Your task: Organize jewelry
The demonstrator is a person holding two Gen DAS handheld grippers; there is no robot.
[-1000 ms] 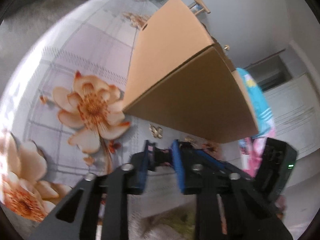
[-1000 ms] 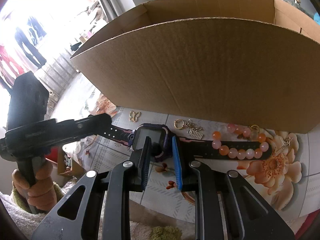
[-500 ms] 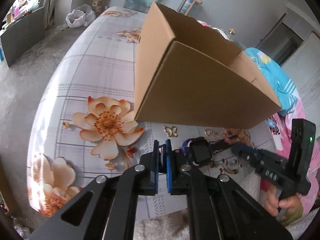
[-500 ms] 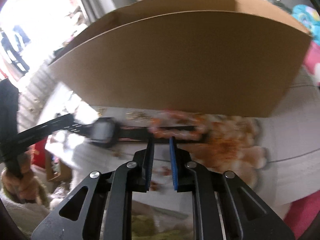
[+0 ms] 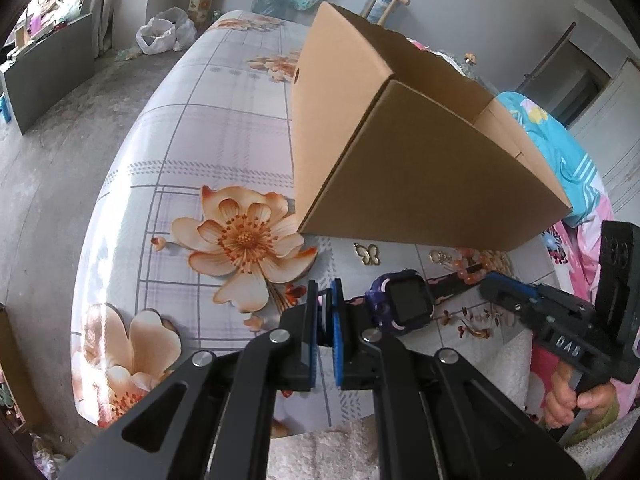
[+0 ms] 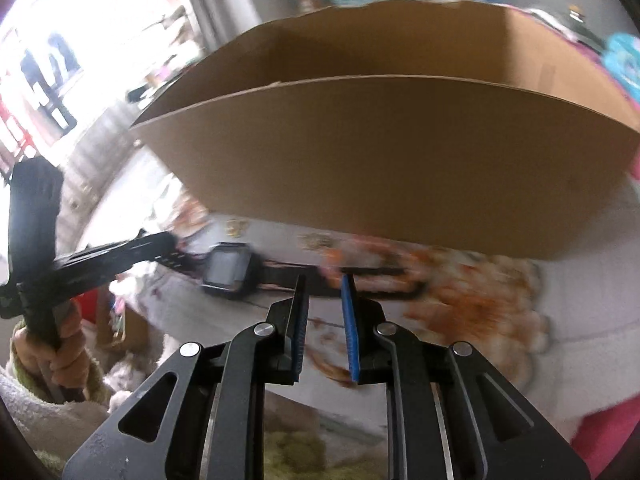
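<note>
A purple watch [image 5: 404, 302] with a dark screen lies on the flowered tablecloth [image 5: 224, 128] in front of the cardboard box [image 5: 400, 160]. My left gripper [image 5: 325, 294] is shut on the end of its strap. In the right wrist view the watch [image 6: 228, 270] lies left of my right gripper [image 6: 323, 280]. That gripper's jaws are opening with nothing between them, and its tips hover over the far strap beside blurred orange beads [image 6: 360, 268]. The left wrist view shows the right gripper [image 5: 490, 286] by the bead bracelet [image 5: 468, 270].
A gold butterfly charm [image 5: 368, 253] and small gold rings [image 5: 438, 257] lie along the box's front wall. The box [image 6: 400, 160] stands open-topped just behind the jewelry. A white towel [image 5: 504, 364] covers the table's near edge. A person's hand [image 5: 568, 400] grips the right tool.
The right gripper has shifted right, off the watch face that sat between its fingers. The left gripper has rolled and narrowed onto the strap end.
</note>
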